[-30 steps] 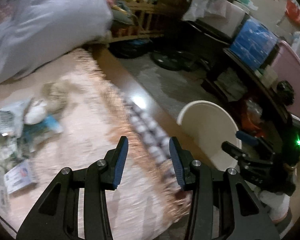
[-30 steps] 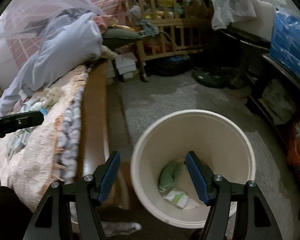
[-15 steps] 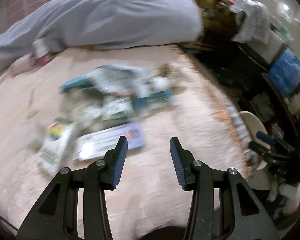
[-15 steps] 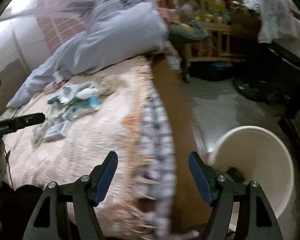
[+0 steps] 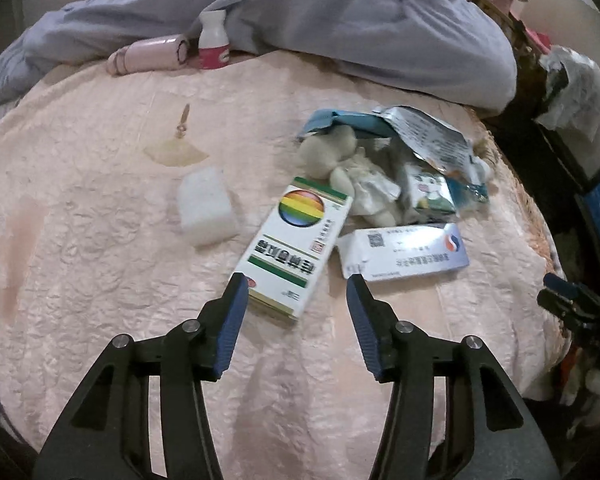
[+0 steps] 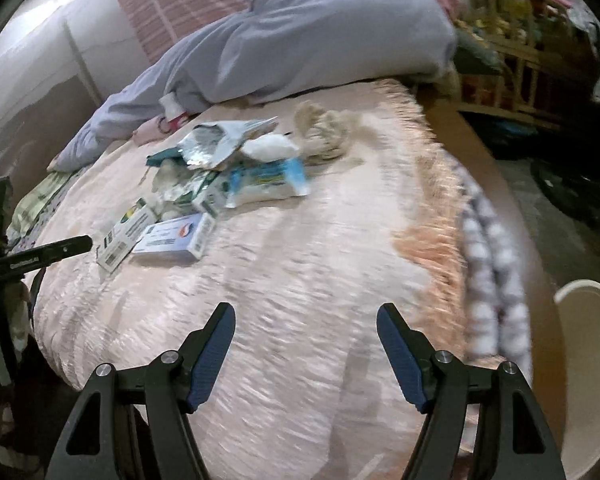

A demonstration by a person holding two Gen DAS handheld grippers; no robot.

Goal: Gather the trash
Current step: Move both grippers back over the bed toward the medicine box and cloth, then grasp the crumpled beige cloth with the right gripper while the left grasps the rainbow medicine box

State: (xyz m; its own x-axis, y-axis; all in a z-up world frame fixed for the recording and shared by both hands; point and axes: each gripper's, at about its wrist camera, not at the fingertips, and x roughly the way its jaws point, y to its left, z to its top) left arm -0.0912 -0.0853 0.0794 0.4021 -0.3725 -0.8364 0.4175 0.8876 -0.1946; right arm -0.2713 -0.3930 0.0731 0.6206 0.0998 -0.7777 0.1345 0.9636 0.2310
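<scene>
While my left gripper (image 5: 294,286) widens over the rainbow box (image 5: 296,242), my right gripper (image 6: 306,316) hangs spread, empty.

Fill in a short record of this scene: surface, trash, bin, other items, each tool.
surface: pink bedspread
trash: rainbow-logo box, blue-and-white box, foil wrapper, crumpled tissues
bin: cream bucket, beside the bed
other items: white bottle, pink tube, white block
left tool: jaws opening, empty, near the rainbow-logo box
right tool: open, empty
</scene>
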